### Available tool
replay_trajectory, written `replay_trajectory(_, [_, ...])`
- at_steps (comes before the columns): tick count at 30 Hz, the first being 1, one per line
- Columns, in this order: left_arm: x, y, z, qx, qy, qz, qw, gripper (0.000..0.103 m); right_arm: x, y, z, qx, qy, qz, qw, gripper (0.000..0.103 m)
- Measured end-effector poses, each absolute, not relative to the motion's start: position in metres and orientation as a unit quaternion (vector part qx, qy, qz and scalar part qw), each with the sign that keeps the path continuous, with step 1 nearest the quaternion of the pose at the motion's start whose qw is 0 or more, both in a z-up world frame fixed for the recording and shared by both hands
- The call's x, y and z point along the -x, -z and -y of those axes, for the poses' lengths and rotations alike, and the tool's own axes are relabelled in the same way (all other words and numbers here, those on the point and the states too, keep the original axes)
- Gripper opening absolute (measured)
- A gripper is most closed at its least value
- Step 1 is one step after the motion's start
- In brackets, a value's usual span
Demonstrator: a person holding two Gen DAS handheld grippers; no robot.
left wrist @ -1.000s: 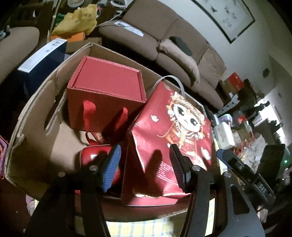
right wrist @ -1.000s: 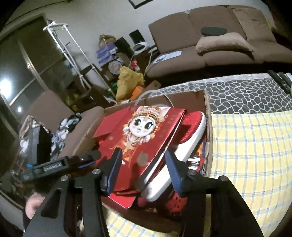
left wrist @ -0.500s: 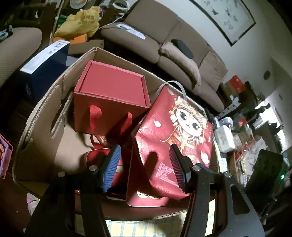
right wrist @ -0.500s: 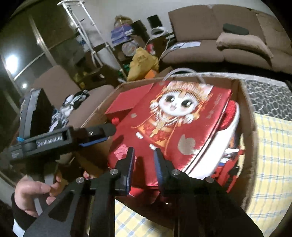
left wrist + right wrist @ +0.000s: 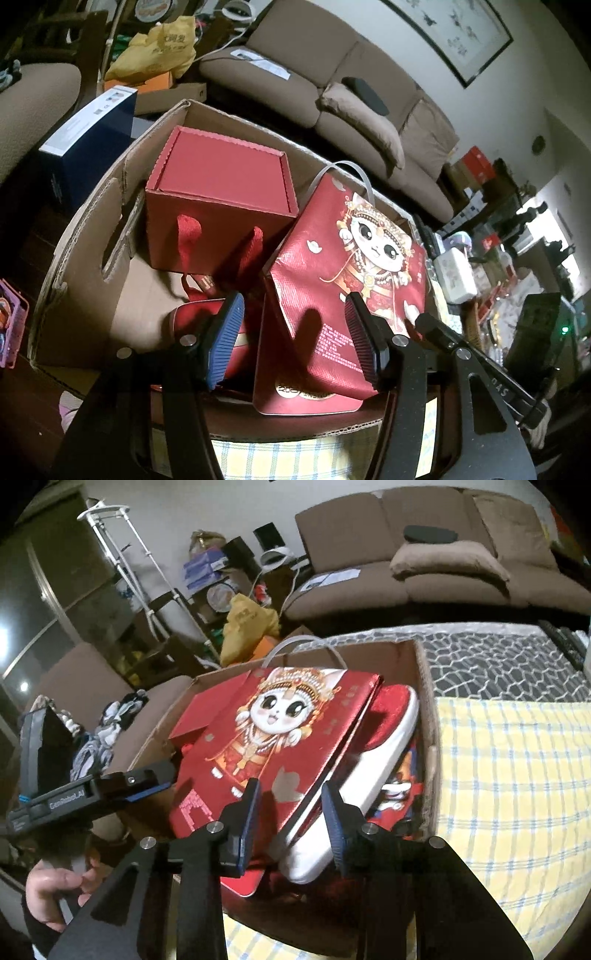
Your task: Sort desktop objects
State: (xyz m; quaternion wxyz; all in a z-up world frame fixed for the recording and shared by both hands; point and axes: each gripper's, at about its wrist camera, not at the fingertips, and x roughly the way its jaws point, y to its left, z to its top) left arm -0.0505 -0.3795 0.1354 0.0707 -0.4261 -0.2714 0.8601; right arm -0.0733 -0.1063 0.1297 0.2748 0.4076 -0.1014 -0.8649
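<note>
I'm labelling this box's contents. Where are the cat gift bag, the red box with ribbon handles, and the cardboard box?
cat gift bag point(image 5: 273, 734): right wrist view, on the printed cat.
red box with ribbon handles point(image 5: 221, 177): left wrist view, on its lid.
cardboard box point(image 5: 85, 236): left wrist view, on its left wall.

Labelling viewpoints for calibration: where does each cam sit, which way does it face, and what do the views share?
Left wrist: on the left gripper, angled down into the cardboard box at the red box and cat bag; own fingers show.
Right wrist: on the right gripper, jaws opening, angled down over the cat bag; own fingers, a hand show.
Shared: cat bag, cardboard box, sofa.
</note>
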Motion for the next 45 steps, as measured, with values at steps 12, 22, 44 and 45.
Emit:
replay_trajectory(12, [0.047, -0.144, 0.377, 0.419, -0.866, 0.265, 0.073, 0.057, 0.06, -0.13, 0.125, -0.417, 0.852, 0.078, 0.305, 0.022])
replay_trajectory(22, [0.049, -0.14, 0.38, 0.424, -0.864, 0.261, 0.067, 0.06, 0.043, -0.126, 0.152, -0.438, 0.823, 0.051, 0.359, 0.02])
replay_trajectory(44, [0.052, -0.133, 0.386, 0.437, -0.861, 0.256, 0.052, 0.064, 0.098, -0.151, 0.089, -0.364, 0.892, 0.084, 0.256, 0.072])
replay_trajectory(45, [0.052, -0.131, 0.385, 0.44, -0.86, 0.254, 0.051, 0.064, 0.104, -0.147, 0.086, -0.368, 0.889, 0.094, 0.257, 0.07])
